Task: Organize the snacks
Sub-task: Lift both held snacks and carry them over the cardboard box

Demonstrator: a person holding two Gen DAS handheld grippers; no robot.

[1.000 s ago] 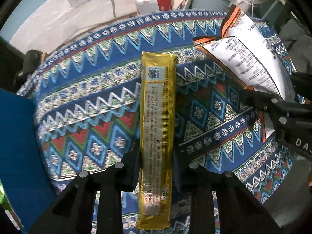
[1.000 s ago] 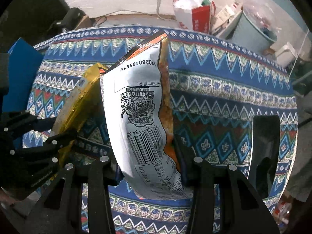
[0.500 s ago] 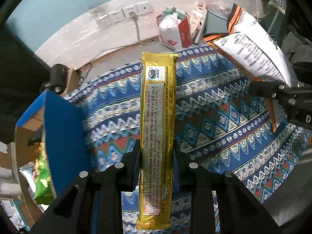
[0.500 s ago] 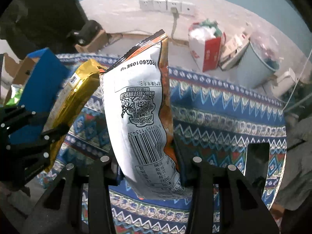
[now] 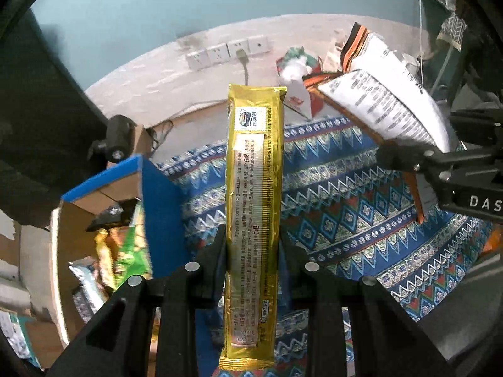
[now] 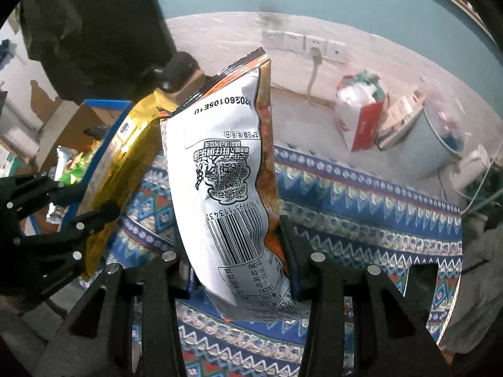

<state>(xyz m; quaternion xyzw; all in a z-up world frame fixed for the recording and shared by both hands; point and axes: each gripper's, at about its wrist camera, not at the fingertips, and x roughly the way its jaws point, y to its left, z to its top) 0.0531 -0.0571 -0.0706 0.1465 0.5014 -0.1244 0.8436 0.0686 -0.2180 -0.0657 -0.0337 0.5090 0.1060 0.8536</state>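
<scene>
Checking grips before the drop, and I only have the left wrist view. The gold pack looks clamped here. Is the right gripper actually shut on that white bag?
Observer: Yes. The right wrist view shows the right gripper shut on the white snack bag, pinching its lower part, barcode side to the camera.
Operator: Is the bag touching the gold pack?
Observer: Its top corner overlaps the gold pack in that view; I cannot tell whether they touch.
Operator: Anything on the cloth that side?
Observer: A dark rectangular shape on the patterned cloth, at the right; I cannot tell what it is.
</scene>
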